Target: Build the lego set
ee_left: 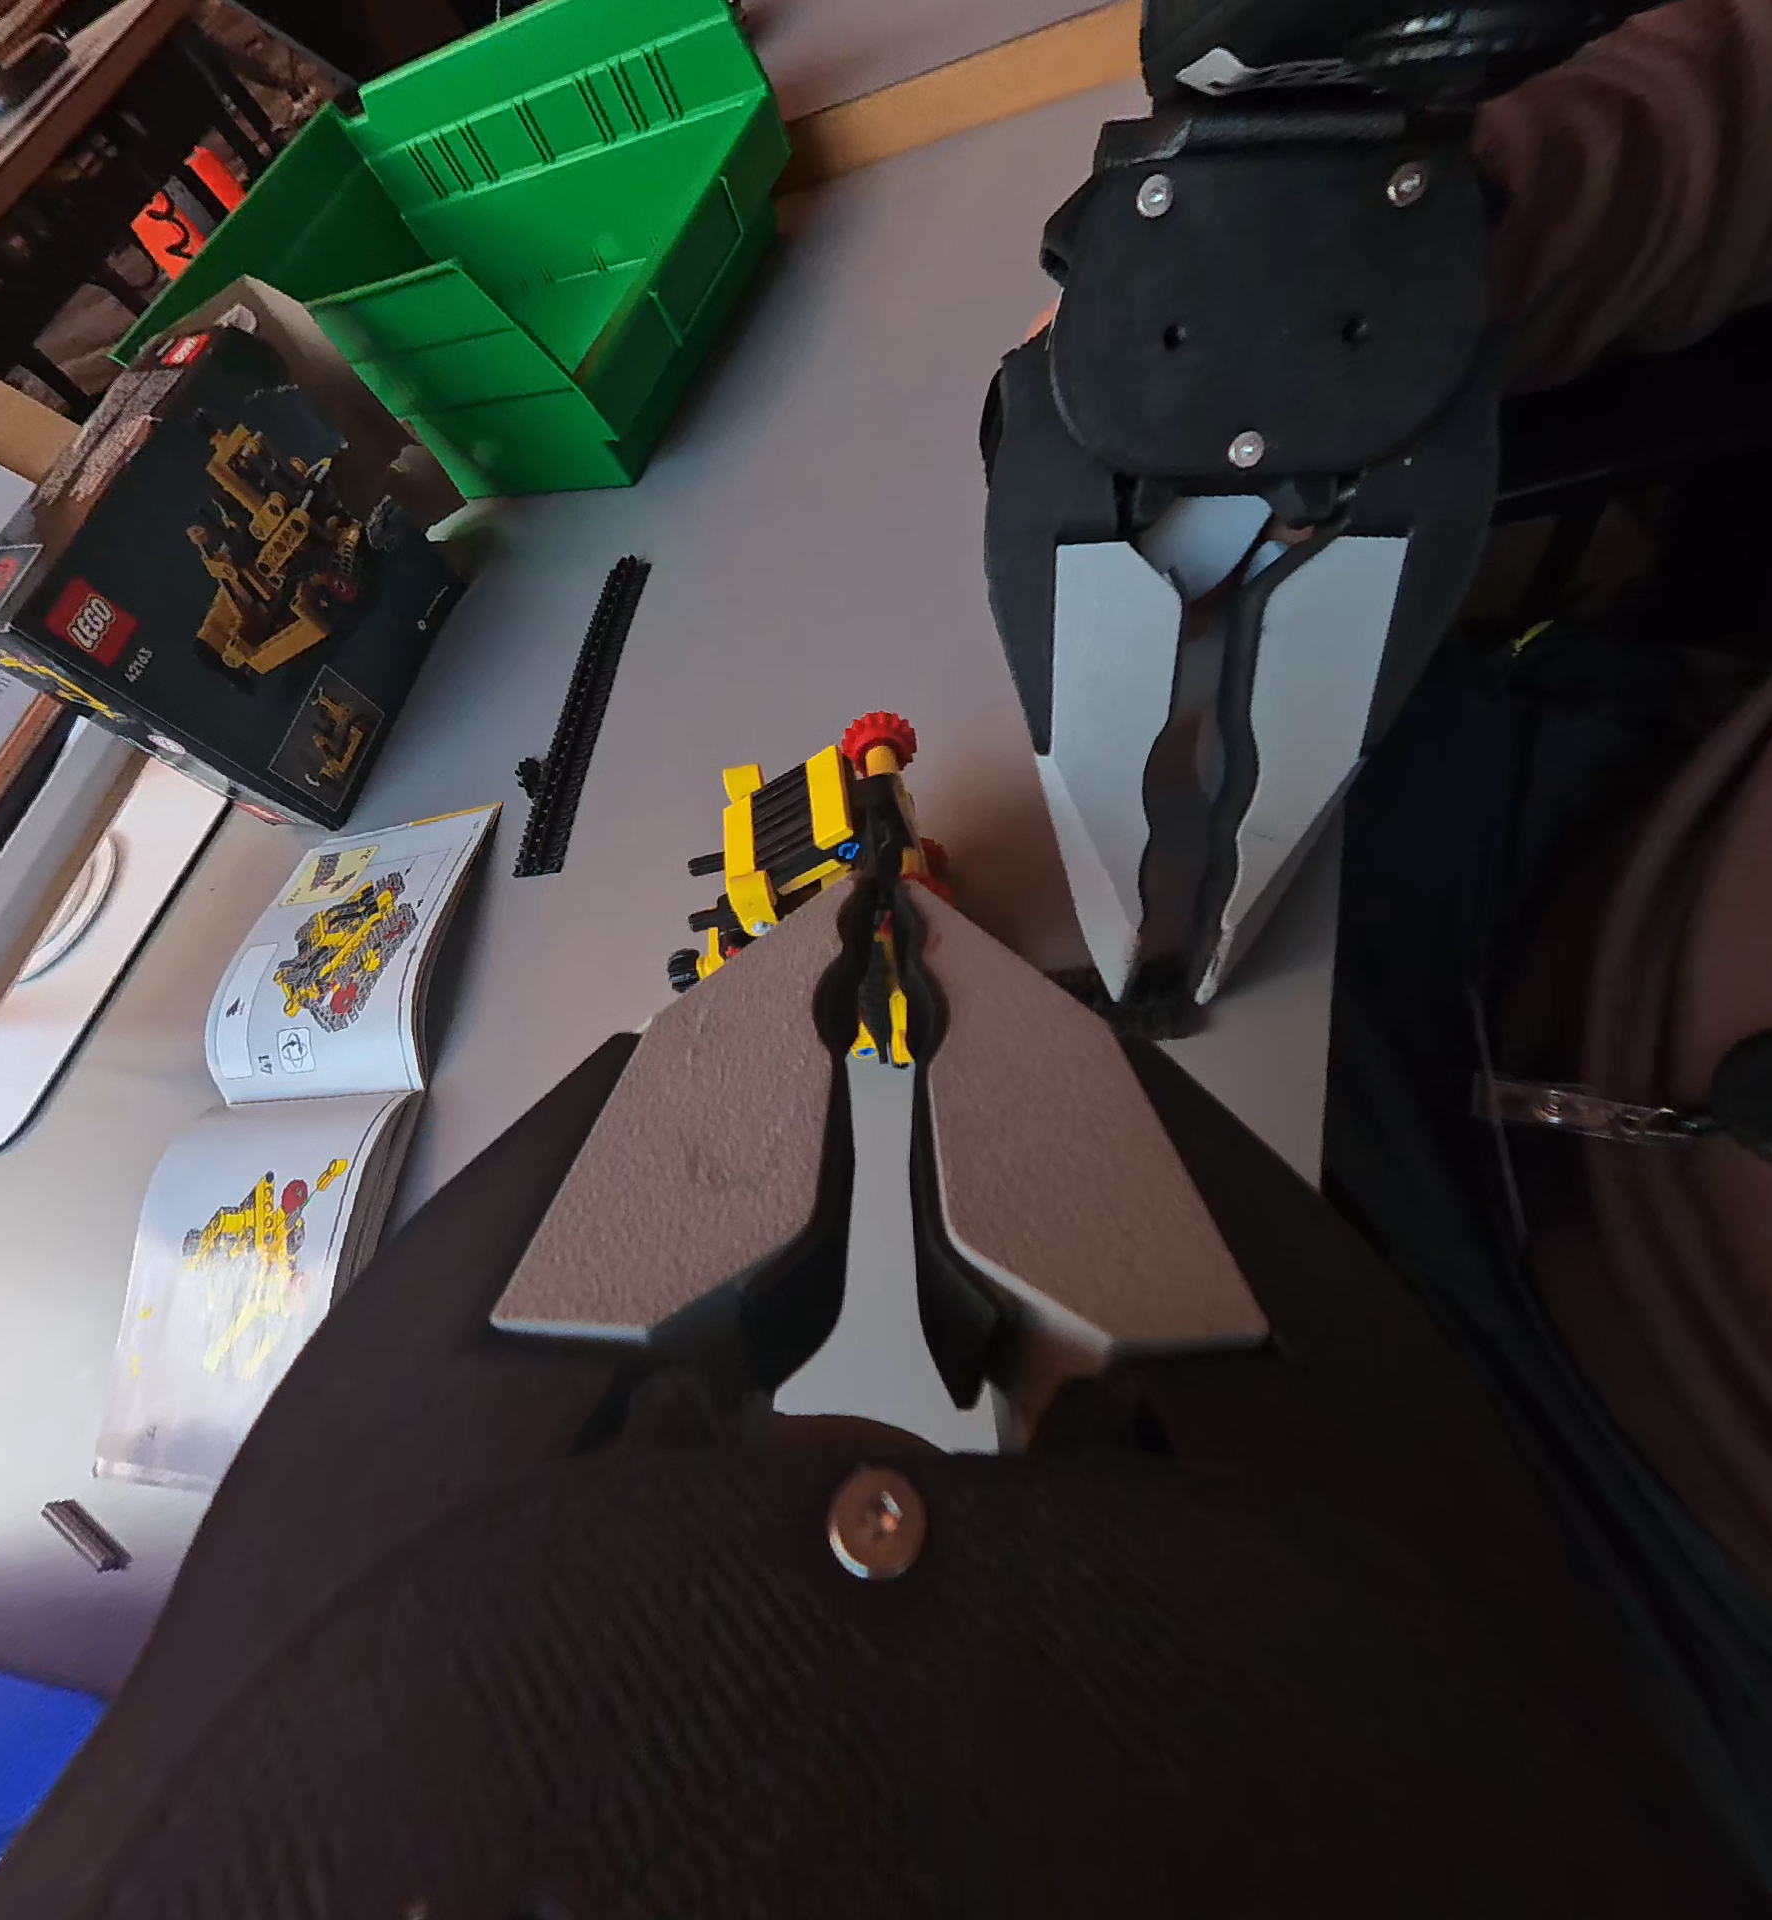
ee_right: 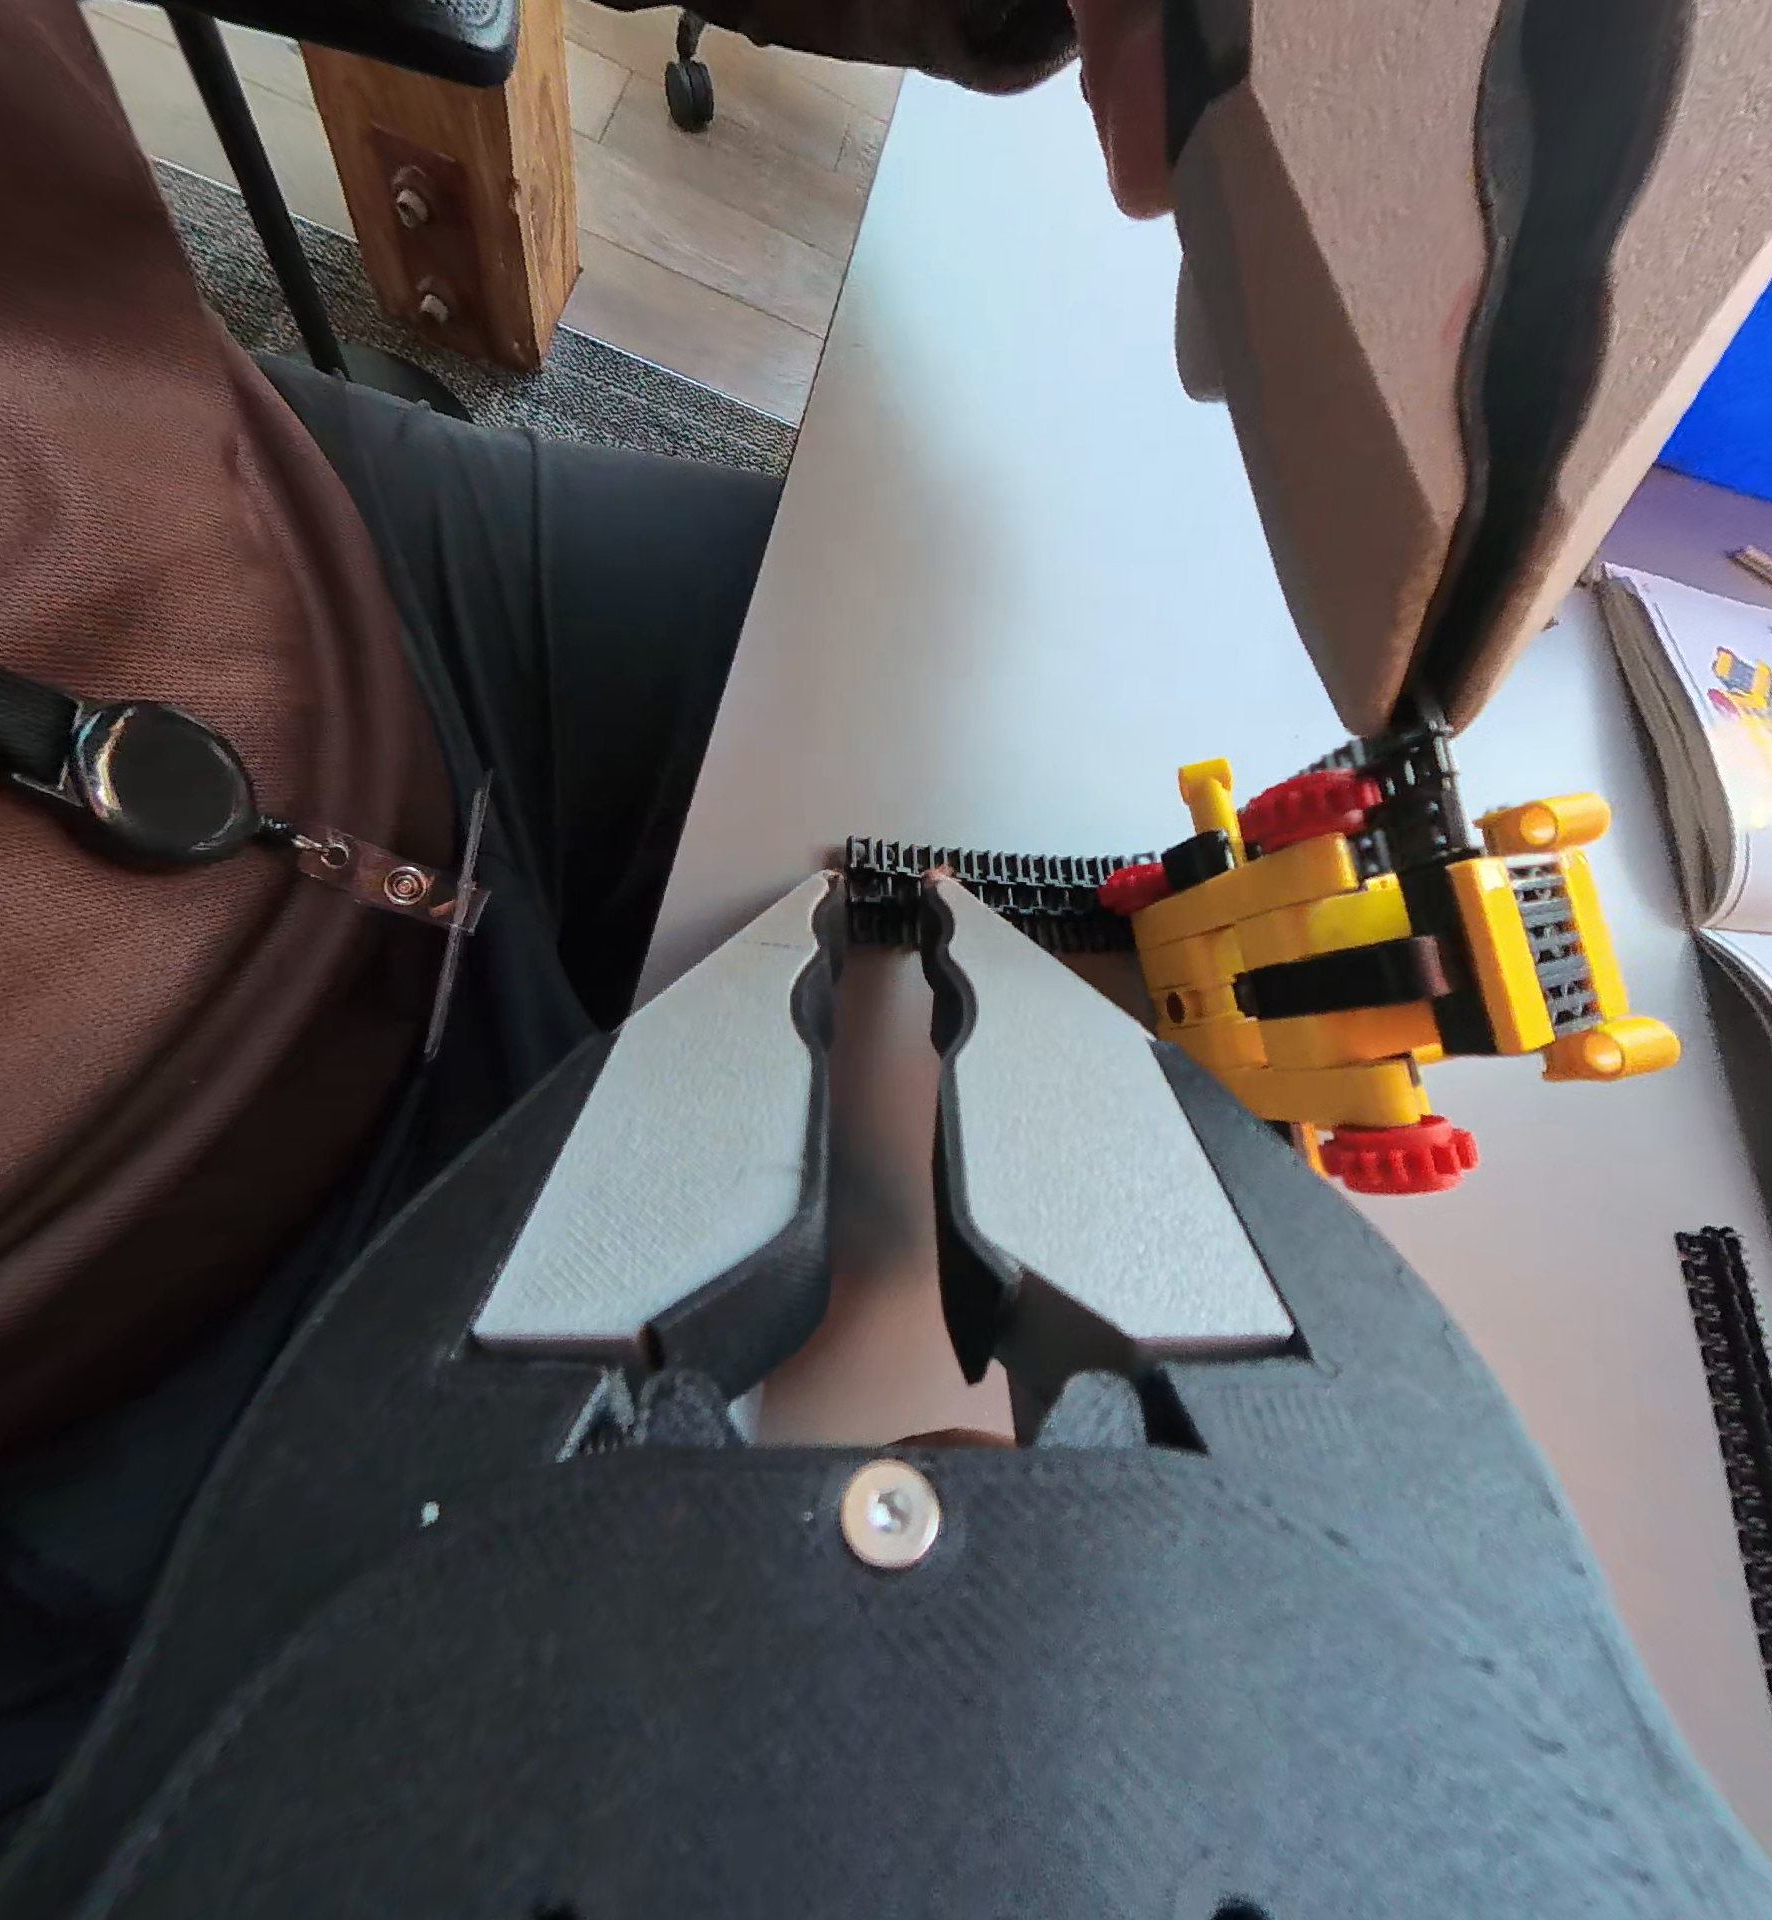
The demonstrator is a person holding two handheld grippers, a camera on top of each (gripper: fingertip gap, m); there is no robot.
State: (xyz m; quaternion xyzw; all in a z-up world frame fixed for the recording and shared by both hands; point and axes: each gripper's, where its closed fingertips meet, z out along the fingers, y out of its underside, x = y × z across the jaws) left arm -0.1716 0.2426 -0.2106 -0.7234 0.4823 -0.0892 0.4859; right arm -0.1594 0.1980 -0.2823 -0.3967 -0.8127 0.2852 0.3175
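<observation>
Left wrist view. Clamped the left gripper (ee_left: 882,914) nearly shut on the yellow bulldozer model (ee_left: 794,831), jaws narrowed to a slit with black and yellow parts pinched at their tips. Kept the model just beyond those tips, low over the desk (ee_left: 861,468). Showed the right gripper (ee_left: 1162,977) to the right of the jaws, tips down at the desk and closed on something dark. Left a second track strip (ee_left: 581,717) lying loose ahead and to the left, with the open booklet (ee_left: 342,987), the box (ee_left: 196,582) and the green bin (ee_left: 549,281) farther out on that side.

Right wrist view. Closed the right gripper (ee_right: 887,894) on the free end of the black track strip (ee_right: 1017,883), jaws drawn in to the strip's width. Ran the strip from the tips rightward to the red sprockets of the model (ee_right: 1360,956). Caught the left gripper (ee_right: 1422,717) coming in from above and right, pinching the model's black frame or track; could not tell which.

Judged the step as wrapping the track around the sprockets. Risked popping links apart if pulled too hard from the pinched end. Risked twisting the model out of the left jaws' narrow hold, or levering pieces off it. Risked slack letting the links skip off the sprocket teeth, or the short end slipping free of the right jaws.
</observation>
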